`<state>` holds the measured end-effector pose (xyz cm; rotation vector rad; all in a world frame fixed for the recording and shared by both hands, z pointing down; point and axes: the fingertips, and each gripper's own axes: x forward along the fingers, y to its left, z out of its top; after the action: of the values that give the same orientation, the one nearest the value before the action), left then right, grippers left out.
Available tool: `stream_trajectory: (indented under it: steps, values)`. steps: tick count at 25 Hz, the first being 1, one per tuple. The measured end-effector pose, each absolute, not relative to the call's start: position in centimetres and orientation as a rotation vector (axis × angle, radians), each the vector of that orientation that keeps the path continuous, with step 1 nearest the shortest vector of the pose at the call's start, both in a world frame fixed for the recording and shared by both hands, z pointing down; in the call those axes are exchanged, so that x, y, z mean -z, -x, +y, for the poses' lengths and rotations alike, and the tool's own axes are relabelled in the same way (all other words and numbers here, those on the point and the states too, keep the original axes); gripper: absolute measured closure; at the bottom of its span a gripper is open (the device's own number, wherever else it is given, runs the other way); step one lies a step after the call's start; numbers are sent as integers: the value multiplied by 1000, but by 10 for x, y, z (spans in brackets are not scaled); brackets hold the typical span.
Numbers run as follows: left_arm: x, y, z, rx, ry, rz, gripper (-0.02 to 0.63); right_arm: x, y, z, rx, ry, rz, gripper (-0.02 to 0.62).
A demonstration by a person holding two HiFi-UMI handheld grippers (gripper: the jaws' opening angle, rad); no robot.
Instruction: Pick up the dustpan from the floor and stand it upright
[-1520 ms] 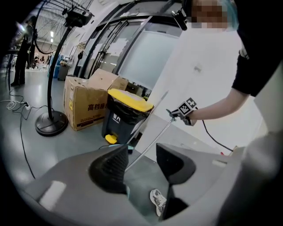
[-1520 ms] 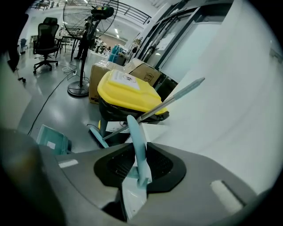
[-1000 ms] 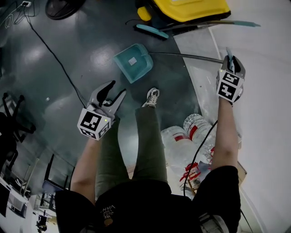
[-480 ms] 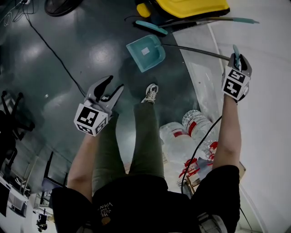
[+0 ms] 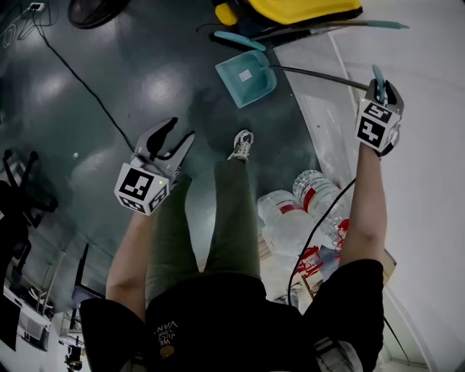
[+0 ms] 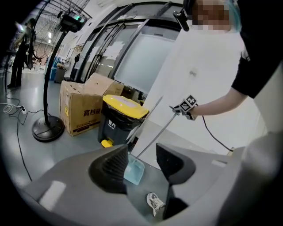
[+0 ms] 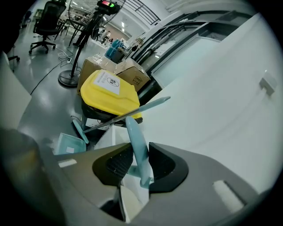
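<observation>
- The person's legs fill the bottom of the head view, with one shoe [image 5: 242, 144] planted on the dark, glossy floor [image 5: 109, 87].
- A wrapped pack of water bottles [image 5: 305, 211] with red labels lies just right of the legs, at the foot of a white wall [image 5: 429, 182].
- The left gripper [image 5: 183, 128] hovers over the floor left of the shoe. Its jaws are spread wide and nothing is between them.
- The right gripper [image 5: 380, 87] is raised beside the white wall. Its jaws are opening around the pale teal grip [image 7: 135, 137] of the dustpan's handle, which stands between them close against both pads.
- The dustpan [image 5: 245, 76] is teal. Its pan rests on the floor beyond the shoe, and its thin metal rod [image 5: 320, 76] slants up to the right gripper, so it leans rather than stands straight.
- Just past the pan, a broom [image 5: 240, 40] with a teal head lies against a dark bin with a yellow lid [image 5: 290, 11].
- Farther back are a cardboard box [image 6: 84, 106] and a floor fan's stand [image 6: 46, 126].
</observation>
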<state>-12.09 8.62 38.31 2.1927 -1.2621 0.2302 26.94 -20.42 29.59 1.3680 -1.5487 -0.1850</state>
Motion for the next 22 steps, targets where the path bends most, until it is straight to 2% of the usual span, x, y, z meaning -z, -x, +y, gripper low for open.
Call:
stream_trajectory:
  steps: [8, 22]
  values:
    - [-374, 127, 91, -239, -2189, -1260, 391, -286, -289, -195, 177, -1412, -1488, 485]
    - [-336, 123, 88, -224, -2245, -1228, 391, -300, -260, -138, 91, -1434, -1628, 462]
